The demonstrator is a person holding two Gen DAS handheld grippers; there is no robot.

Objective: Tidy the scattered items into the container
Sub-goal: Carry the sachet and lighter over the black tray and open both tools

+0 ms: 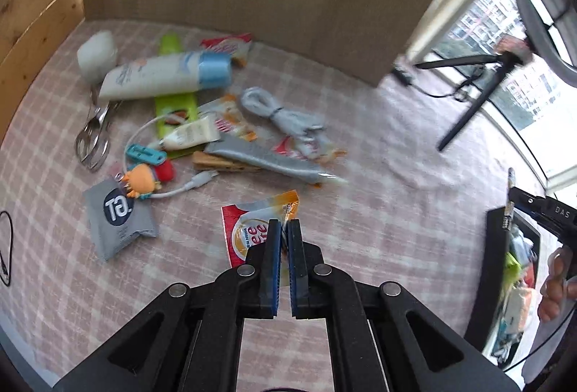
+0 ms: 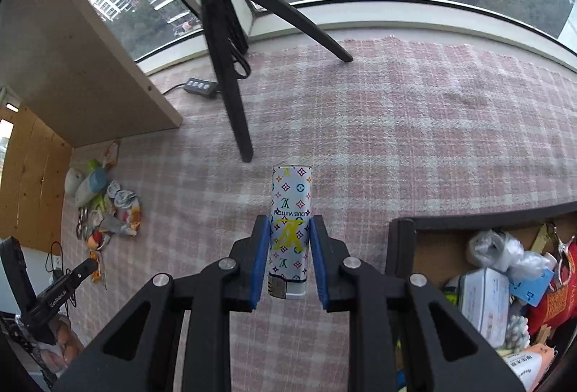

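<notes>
**Both grippers loaded above the checked desk**

Pink-and-white checked cloth covers the desk, which runs up to a window sill with apartment blocks beyond; a black tripod stands on the cloth near the sill. Left wrist view: the left gripper has its blue pads pressed together on the edge of a red-and-orange coffee sachet, which hangs off the fingertips to the left, over the cloth. Beyond it lies the scattered pile: a grey packet, a white tube with a blue cap, a coiled white cable, a grey tube, a wooden clothespin and a metal key ring. Right wrist view: the right gripper is clamped on a white patterned lighter, pads against its two long sides, the body pointing forward past the fingertips and the metal head toward the camera. A black-rimmed container, already holding a white box, a plastic bag and assorted packets, sits just beside this gripper at the lower right; the lighter is above the cloth, left of the container's rim.
</notes>
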